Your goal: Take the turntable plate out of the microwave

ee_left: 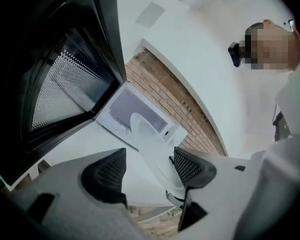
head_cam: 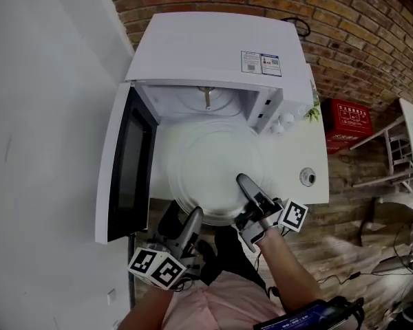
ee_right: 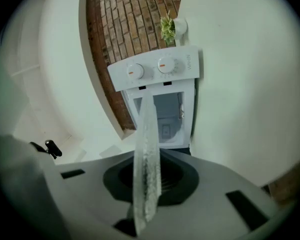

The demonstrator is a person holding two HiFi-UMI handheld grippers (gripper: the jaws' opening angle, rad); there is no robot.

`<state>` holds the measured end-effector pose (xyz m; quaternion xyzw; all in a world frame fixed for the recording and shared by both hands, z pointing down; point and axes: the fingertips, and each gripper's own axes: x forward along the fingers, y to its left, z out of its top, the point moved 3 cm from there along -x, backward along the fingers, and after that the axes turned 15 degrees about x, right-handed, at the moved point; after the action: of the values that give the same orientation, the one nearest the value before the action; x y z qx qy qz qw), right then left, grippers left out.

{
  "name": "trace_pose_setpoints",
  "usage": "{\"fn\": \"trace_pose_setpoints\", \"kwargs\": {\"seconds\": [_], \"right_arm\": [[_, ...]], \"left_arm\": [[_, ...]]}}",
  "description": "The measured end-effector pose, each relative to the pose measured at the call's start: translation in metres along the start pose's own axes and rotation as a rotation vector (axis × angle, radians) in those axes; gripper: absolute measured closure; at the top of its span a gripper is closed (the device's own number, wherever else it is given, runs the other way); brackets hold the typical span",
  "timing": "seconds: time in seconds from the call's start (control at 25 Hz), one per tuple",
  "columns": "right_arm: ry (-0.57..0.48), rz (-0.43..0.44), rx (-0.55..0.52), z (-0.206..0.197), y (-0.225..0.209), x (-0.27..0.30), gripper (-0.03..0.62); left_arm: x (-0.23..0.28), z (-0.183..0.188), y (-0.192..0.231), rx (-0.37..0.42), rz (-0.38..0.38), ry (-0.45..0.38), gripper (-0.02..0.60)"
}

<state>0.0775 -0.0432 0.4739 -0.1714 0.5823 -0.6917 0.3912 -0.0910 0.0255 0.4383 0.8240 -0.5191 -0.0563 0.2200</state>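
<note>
Plate (head_cam: 206,163) was pinched by the right gripper (head_cam: 245,184), left gripper (head_cam: 195,217) gaping wide, so keeping it level seemed wise.

Your head camera looks steeply down on the open microwave (head_cam: 213,47); both gripper cameras, close at its near side, face along their jaws into its cavity

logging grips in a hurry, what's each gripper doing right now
left gripper: jaws open, gripping nothing
right gripper: jaws shut on the rim of the glass plate
</note>
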Motion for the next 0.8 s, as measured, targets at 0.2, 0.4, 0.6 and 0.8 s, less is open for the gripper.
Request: {"fn": "trace_pose_setpoints", "kwargs": {"seconds": [0.2,0.4,0.6,0.8], "right_arm": [[0.006,0.012,-0.031,-0.028,0.02,-0.029,0.565],[0.031,-0.009,-0.074,-0.049,0.031,-0.047,0.565],[0.053,-0.038,-0.12,-0.061,0.037,-0.058,0.565],[0.069,-0.081,-0.132,-0.071,0.037,-0.06,0.565]], "left_arm": [[0.0,0.008,-0.017,-0.072,-0.078,-0.048,0.253],[0.003,0.019,-0.026,-0.129,-0.133,-0.088,0.285],[-0.01,0.014,-0.028,-0.143,-0.144,-0.084,0.455],[-0.022,0.011,-0.028,-0.203,-0.151,-0.103,0.479]]}}
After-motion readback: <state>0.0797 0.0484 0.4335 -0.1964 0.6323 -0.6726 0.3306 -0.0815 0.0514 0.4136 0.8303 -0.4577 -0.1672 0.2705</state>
